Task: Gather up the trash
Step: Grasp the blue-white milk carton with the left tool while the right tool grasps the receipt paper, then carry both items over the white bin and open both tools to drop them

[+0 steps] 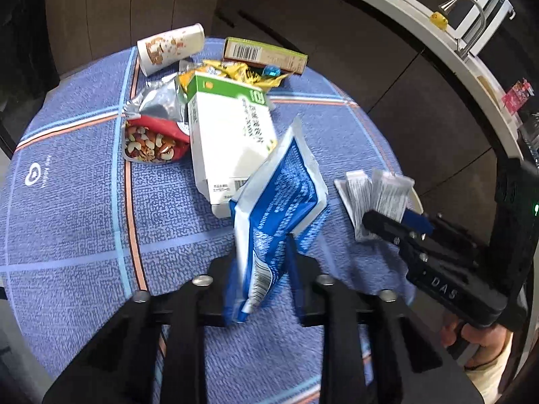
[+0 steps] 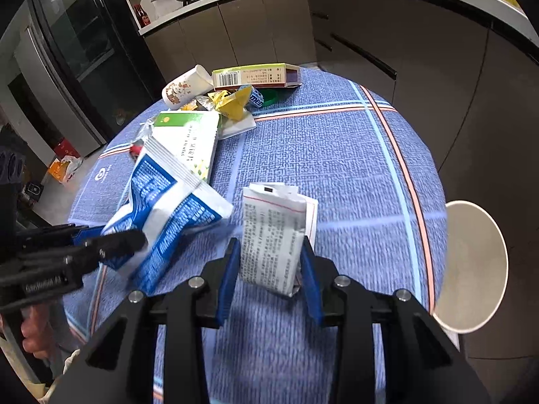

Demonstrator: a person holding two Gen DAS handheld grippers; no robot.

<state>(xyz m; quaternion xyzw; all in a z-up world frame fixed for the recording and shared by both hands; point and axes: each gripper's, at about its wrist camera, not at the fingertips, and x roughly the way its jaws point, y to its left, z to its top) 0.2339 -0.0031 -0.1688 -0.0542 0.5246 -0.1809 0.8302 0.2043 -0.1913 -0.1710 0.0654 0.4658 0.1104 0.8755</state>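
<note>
- Left hand-held gripper [image 1: 262, 269] clamped on blue-white pouch [image 1: 279, 195], lifted just beside white-green box [image 1: 229, 134].
- Right hand-held gripper [image 2: 269, 269] pinching folded paper leaflet [image 2: 276, 235], right of box, on table [image 2: 337, 155].
- Both light, crinkly, slippery; best gripped at edges.

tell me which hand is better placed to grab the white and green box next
Left, once free. The left gripper, shut on the blue bag, is right beside the white and green box; the right gripper holds the folded leaflet farther away.
</note>
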